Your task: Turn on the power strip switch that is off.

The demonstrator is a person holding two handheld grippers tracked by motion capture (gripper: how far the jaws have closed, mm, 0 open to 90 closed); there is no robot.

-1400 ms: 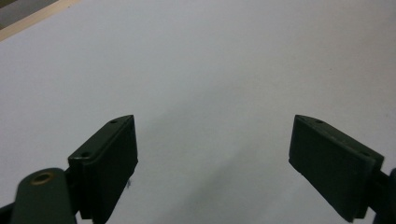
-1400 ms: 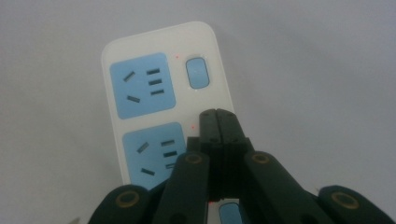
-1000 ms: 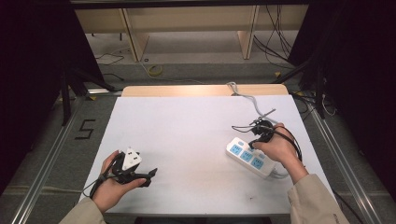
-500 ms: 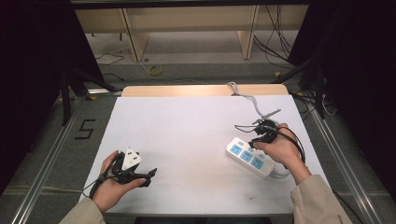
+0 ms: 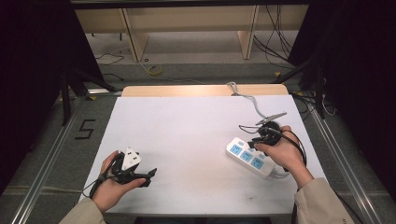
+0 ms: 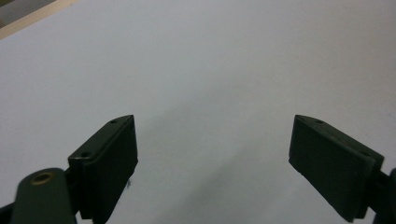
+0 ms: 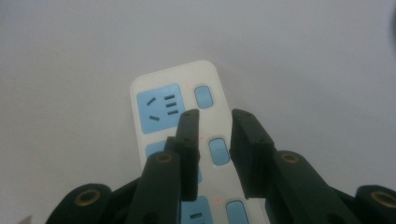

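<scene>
A person sits at a white worktop (image 5: 187, 140) holding a two-jaw gripper in each hand. A white power strip (image 5: 250, 156) with blue sockets and blue rocker switches lies near the right edge of the worktop, angled toward the near right corner, its grey cable (image 5: 250, 100) running off over the far edge.

The right gripper (image 5: 254, 140) is poised over the strip's far end. In the right gripper view, its black jaws stand a little apart and have just been opening, with the strip's middle switch (image 7: 218, 151) showing in the gap between them; the pads (image 7: 189, 135) do not press on anything. Whether a jaw tip rests on the strip's face cannot be told.

The left gripper (image 5: 144, 175) rests near the front left corner of the worktop, tilted on its side in the hand. In the left gripper view its jaws are spread wide with nothing but bare worktop between them.

Judging by this, the step in hand is working the strip's switches, one gripper alone, the other idle. The next move likely calls for drawing the jaws clear of that switch, or lining one tip squarely over a neighbouring switch and pressing straight down so the strip does not slide.

There are no containers on the worktop
</scene>
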